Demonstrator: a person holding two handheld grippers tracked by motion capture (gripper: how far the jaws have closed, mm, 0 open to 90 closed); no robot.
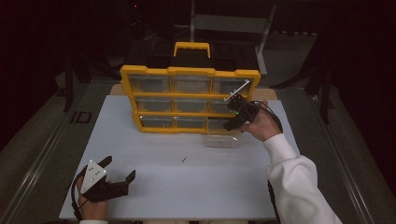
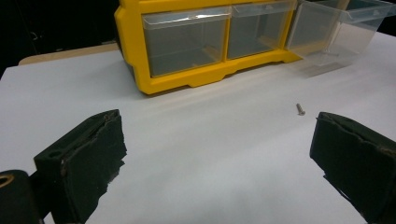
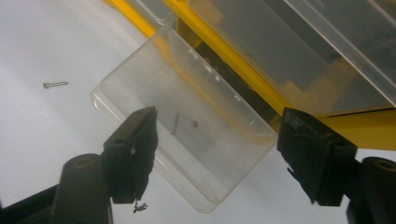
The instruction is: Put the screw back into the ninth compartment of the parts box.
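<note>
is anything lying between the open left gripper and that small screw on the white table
Nothing visible does. The small metal screw lies alone on bare white table, ahead of the open left gripper, near its right-hand jaw. The yellow drawer cabinet stands farther back.

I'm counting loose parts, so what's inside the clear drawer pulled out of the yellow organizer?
The clear drawer holds a thin screw and a tiny dark bit. Another screw lies outside on the white table. The right gripper's fingers cover the drawer's near corner.

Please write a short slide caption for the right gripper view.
Open right gripper above a clear drawer pulled from the yellow organizer; one screw lies on the table.
</note>
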